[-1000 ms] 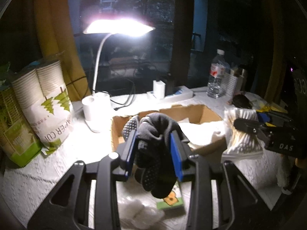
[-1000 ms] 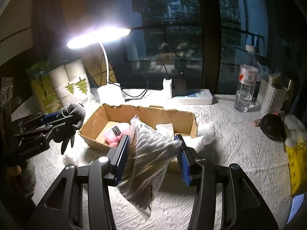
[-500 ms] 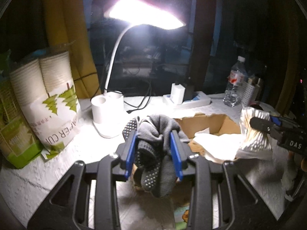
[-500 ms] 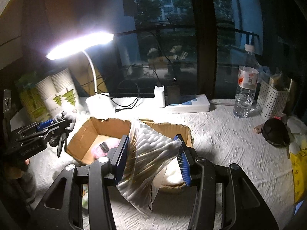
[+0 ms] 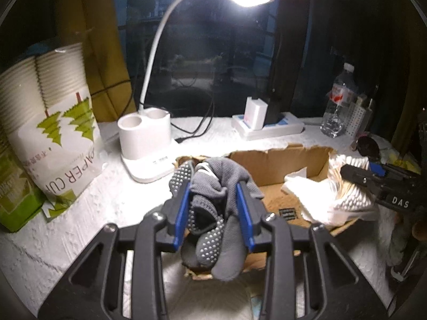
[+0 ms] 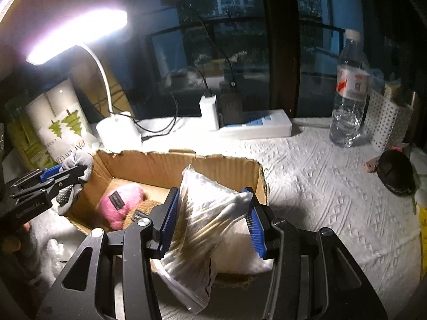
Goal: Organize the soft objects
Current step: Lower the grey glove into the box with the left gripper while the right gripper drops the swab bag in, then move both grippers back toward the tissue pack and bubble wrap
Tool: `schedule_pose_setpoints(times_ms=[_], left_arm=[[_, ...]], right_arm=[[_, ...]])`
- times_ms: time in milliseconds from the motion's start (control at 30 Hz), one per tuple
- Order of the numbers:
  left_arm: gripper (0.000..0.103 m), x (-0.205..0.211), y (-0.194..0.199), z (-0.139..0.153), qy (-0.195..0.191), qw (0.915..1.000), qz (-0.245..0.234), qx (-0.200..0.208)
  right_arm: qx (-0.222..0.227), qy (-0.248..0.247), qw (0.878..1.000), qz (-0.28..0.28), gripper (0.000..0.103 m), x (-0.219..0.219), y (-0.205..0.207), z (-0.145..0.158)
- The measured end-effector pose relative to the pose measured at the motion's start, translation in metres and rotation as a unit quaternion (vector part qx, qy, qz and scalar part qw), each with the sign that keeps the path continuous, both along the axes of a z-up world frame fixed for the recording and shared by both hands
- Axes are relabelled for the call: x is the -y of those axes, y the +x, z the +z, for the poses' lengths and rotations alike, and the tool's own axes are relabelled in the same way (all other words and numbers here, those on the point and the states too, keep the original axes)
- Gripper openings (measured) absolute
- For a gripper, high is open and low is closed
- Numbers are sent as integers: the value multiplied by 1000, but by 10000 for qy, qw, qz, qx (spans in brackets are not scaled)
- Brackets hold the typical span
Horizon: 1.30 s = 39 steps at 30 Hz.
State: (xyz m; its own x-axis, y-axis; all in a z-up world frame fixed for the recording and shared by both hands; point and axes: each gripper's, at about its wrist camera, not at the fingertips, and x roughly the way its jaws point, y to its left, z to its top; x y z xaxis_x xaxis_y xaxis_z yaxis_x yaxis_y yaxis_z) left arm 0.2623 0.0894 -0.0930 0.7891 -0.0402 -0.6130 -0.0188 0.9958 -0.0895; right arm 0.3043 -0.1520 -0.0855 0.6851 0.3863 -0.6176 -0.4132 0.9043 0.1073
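Both grippers are holding something soft over the cardboard box (image 6: 149, 165). Our left gripper (image 5: 213, 208) is squeezing a grey glove (image 5: 213, 186) with little bumps on it, and its jaws are pressed close on the bunched cloth. We are holding it at the left end of the box, so it is probably about to drop in there. Our right gripper (image 6: 210, 221) is pinching a clear bag (image 6: 202, 226) of thin sticks with white tips, maybe cotton swabs. Its jaws are partly closed on the puffy bag, which is hanging over the right end of the box.

We are keeping each thing up in the air, probably so it can go in without bumping the box wall.

From the right camera we are seeing inside the box: a pink fuzzy thing (image 6: 120, 205) is lying on the bottom. The left camera is not showing that, because the glove is in the way. It is showing a white cloth (image 5: 307, 186) in the box instead. The lamp (image 5: 145, 144) is shining on the desk (image 6: 320, 176).
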Motion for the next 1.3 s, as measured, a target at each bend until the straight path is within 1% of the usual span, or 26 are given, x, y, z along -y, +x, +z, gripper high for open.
schedule_pose_setpoints(times_ms=[200, 333, 400, 467, 533, 633, 733, 900, 933, 967, 1033, 1300], left_arm=[[38, 0, 7, -8, 20, 9999, -4, -144], [39, 1, 9, -10, 38, 9998, -11, -198], [42, 3, 9, -10, 55, 9998, -23, -215], [49, 5, 8, -8, 39, 9998, -53, -207], [51, 6, 6, -6, 25, 9998, -63, -173], [51, 8, 3, -1, 78, 9999, -51, -119], [52, 8, -3, 5, 57, 10000, -41, -39], [53, 8, -18, 14, 25, 10000, -22, 83], [55, 8, -21, 16, 15, 9999, -24, 108], [64, 7, -24, 17, 2, 9999, -27, 131], [73, 5, -33, 21, -78, 9997, -12, 211], [73, -1, -61, 29, -213, 9990, -34, 381]], right_arm=[[-102, -211, 9997, -13, 50, -6, 7, -15], [-37, -383, 9993, -34, 50, -11, 8, -19], [-11, -447, 9990, -50, 50, -13, 8, -19], [-23, -438, 9990, -62, 51, -12, 7, -19], [-68, -403, 9991, -57, 53, -12, 7, -17], [-35, -297, 9995, -95, 62, -9, 4, -11], [66, -247, 9996, -111, 65, -6, -3, -3], [189, -220, 9995, -121, 65, -5, -17, 8], [202, -217, 9995, -121, 65, -5, -19, 10], [218, -214, 9995, -118, 65, -5, -22, 11], [246, -199, 9995, -94, 65, -6, -30, 15], [343, -251, 9991, -49, 65, -16, -57, 24]])
